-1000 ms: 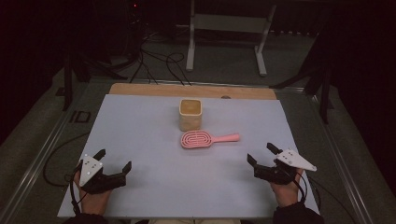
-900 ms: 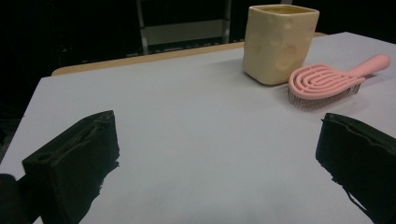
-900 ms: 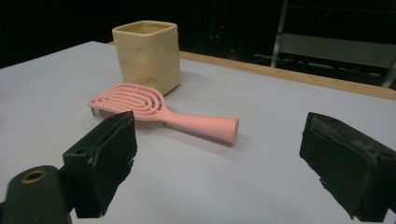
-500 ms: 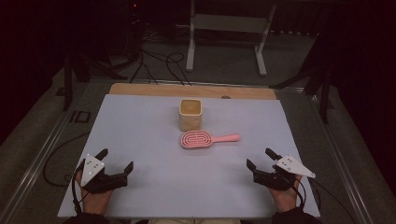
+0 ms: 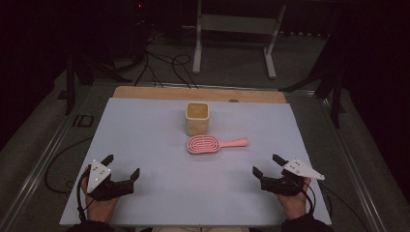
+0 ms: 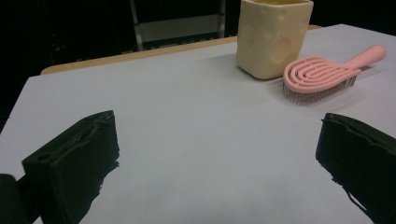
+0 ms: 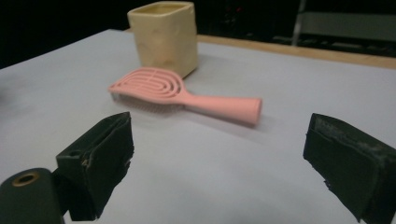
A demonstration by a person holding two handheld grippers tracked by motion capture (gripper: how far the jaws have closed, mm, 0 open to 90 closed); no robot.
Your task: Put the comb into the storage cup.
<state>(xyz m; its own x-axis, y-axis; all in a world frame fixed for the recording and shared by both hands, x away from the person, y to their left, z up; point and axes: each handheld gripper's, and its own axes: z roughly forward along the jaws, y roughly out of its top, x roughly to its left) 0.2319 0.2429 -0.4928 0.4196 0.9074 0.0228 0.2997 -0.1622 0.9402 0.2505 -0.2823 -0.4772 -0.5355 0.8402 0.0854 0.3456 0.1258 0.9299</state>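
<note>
A pink hairbrush (image 5: 215,143) lies flat, bristles down, at the middle of the pale table, handle pointing right. Just behind it stands a cream square cup (image 5: 197,118), upright. My left gripper (image 5: 121,166) rests open near the front left edge, nothing between its jaws; from it the cup (image 6: 272,36) and brush (image 6: 322,73) lie ahead to the right. Near the front right edge my right gripper (image 5: 269,164) is open and empty too. Its camera looks at the brush (image 7: 177,94) and the cup (image 7: 164,37) beyond it.
The white table sheet (image 5: 145,140) ends in a wooden strip (image 5: 193,93) at the back. Metal rails run along both sides. Behind the table are a stand (image 5: 232,34) and floor cables (image 5: 159,63).
The right gripper has drifted slightly toward the front edge. The left gripper, brush and cup have stayed where they were.
</note>
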